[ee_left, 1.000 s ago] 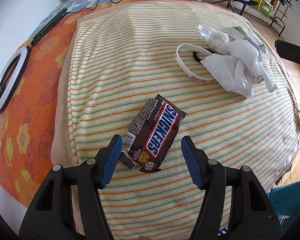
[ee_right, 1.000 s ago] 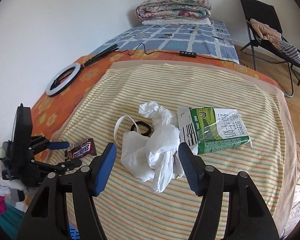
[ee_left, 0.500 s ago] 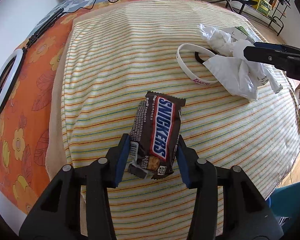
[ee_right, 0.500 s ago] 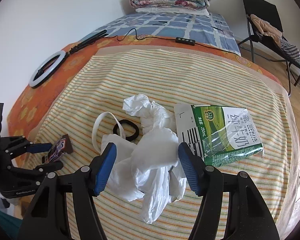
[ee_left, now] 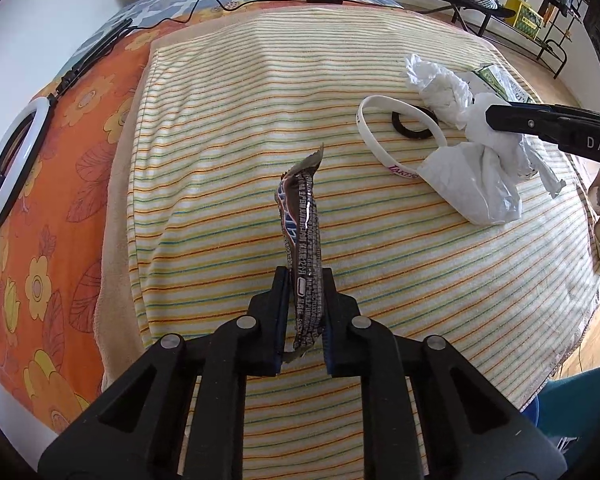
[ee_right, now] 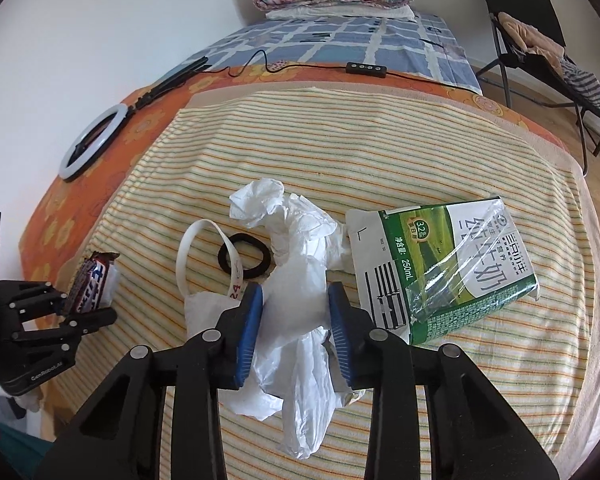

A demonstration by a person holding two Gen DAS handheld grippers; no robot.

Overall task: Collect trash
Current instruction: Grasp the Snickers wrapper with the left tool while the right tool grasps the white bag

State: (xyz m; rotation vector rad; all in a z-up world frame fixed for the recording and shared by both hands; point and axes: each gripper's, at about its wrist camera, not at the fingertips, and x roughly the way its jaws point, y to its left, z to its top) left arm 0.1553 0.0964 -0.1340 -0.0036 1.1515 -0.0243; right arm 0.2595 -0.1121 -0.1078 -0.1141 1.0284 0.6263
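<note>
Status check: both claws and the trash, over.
Left claw just closed on brown candy-bar wrapper. Right claw just closed on crumpled white plastic bag. Green milk carton remains. Nothing blocking.

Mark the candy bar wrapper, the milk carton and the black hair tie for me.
candy bar wrapper (ee_left: 302,216), left wrist view, upright middle.
milk carton (ee_right: 452,256), right wrist view, green front face.
black hair tie (ee_right: 260,266), right wrist view, right side of ring.

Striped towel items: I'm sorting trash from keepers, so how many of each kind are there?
Candy wrapper: 1
Crumpled white plastic bag: 1
Milk carton: 1
White wristband: 1
Black hair tie: 1
Total: 5
</note>
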